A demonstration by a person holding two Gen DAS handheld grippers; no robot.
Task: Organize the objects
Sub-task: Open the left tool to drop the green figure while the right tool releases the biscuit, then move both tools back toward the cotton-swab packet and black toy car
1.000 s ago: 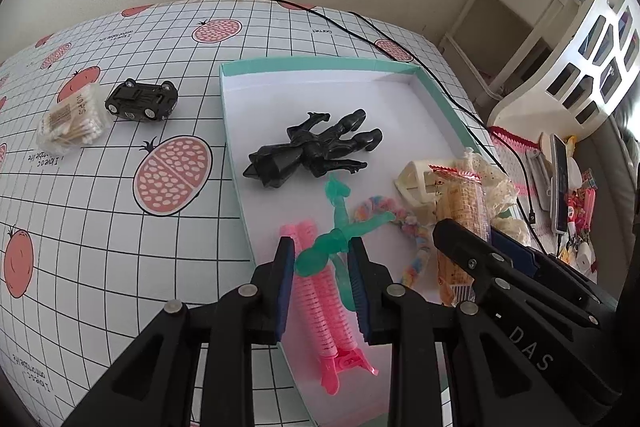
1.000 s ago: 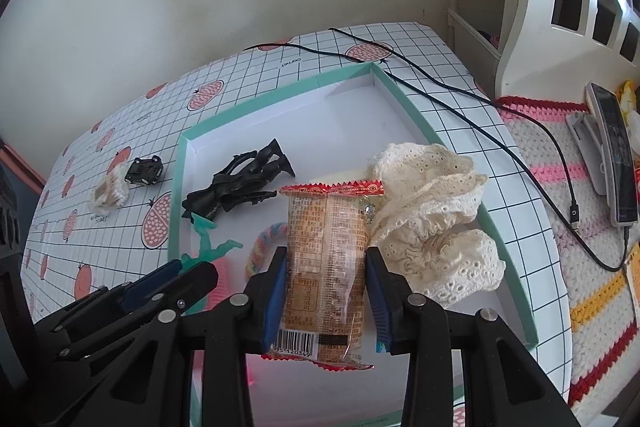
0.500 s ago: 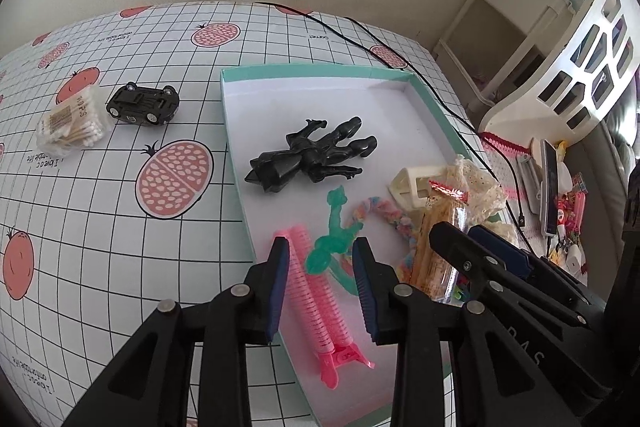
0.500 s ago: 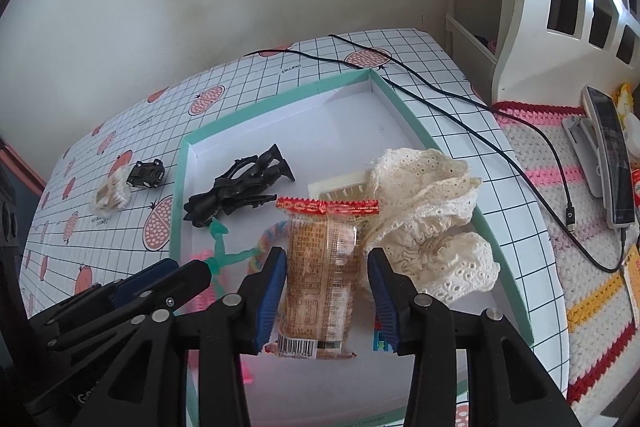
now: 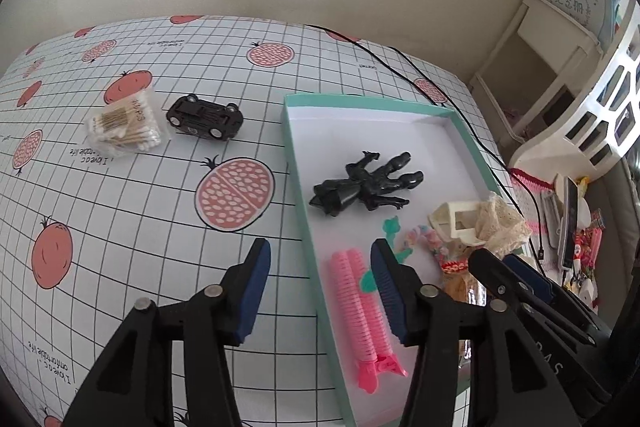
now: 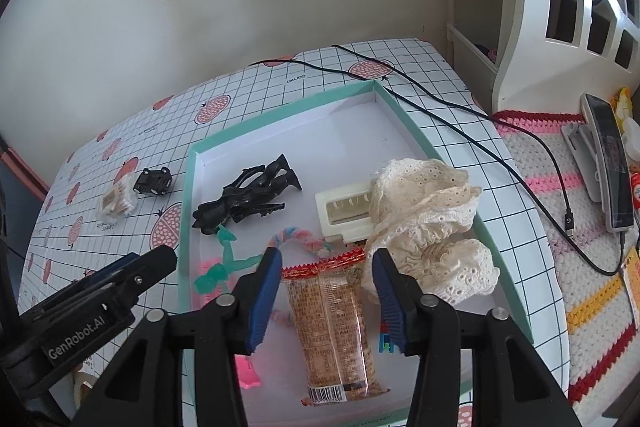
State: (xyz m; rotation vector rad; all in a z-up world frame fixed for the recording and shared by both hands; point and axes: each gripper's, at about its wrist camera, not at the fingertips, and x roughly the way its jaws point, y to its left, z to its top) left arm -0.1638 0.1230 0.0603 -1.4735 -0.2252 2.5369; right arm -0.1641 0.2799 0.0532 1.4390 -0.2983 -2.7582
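Both grippers hang with jaws spread wide and empty: the left gripper (image 5: 320,263) straddles the teal tray's (image 5: 294,163) near wall, the right gripper (image 6: 326,273) over the snack packet (image 6: 334,323) lying flat inside. Crowding the packet are a lace cloth (image 6: 428,223), black figure (image 6: 244,199), green figure (image 6: 220,267) and pink curler (image 5: 356,307), while a toy car (image 5: 205,117) and cotton swabs (image 5: 124,131) sit outside on the tablecloth.

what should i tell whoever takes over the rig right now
Left tongs: open, empty, above the tray's left rim.
Right tongs: open, empty, over the snack packet.
In the teal tray: snack packet, black figure, green figure, pink hair roller, lace cloth, cream box, pastel rope.
Left on the table: toy car and cotton swab pack.
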